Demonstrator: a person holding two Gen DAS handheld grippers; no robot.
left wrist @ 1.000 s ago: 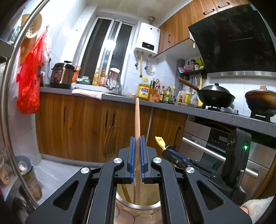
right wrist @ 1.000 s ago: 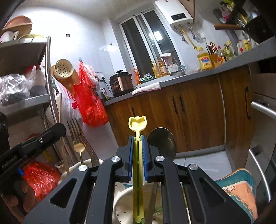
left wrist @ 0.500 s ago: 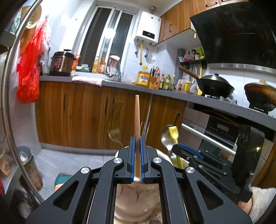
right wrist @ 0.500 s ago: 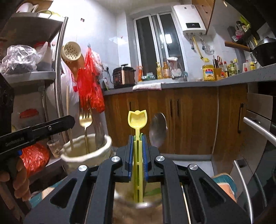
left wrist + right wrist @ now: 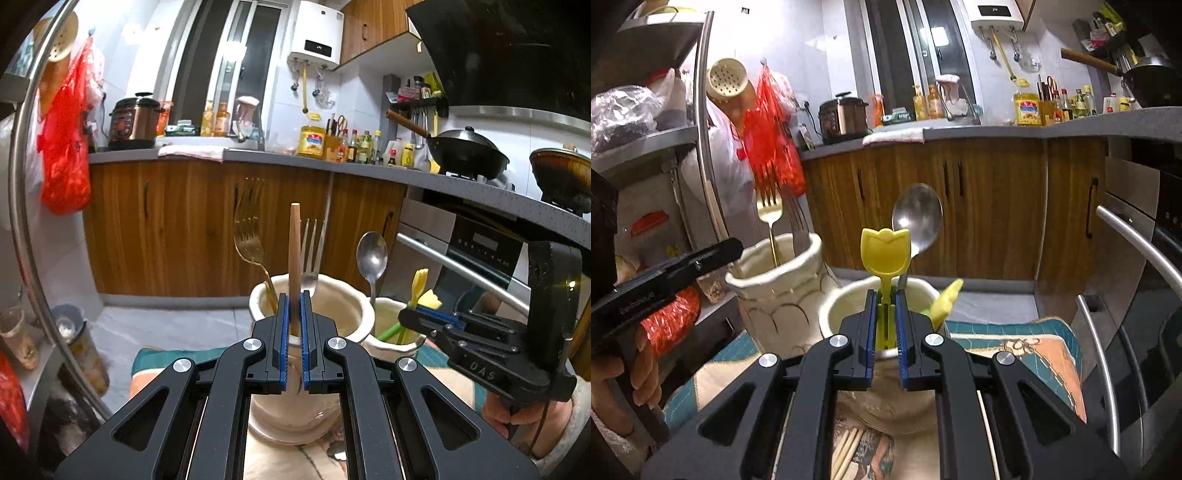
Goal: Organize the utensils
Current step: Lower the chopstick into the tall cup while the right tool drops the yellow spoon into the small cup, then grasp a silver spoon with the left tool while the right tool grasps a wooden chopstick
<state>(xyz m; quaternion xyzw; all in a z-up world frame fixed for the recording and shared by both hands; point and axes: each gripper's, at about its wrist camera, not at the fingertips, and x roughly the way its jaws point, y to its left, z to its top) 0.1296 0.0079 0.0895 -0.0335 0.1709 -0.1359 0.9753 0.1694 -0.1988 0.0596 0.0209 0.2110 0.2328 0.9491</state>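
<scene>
While my left tongs (image 5: 293,343) pinch a wooden stick (image 5: 294,266) upright over the fork jar (image 5: 334,299), my right tongs (image 5: 886,328) seem barely parted around the yellow spoon (image 5: 884,254) in its cup (image 5: 846,306).

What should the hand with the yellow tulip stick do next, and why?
Probably open a bit wider and let go. The right gripper has its jaws slightly apart around the yellow tulip stick, which already stands inside the smaller cream holder beside the silver spoon, so it looks placed. Then lift away.
</scene>
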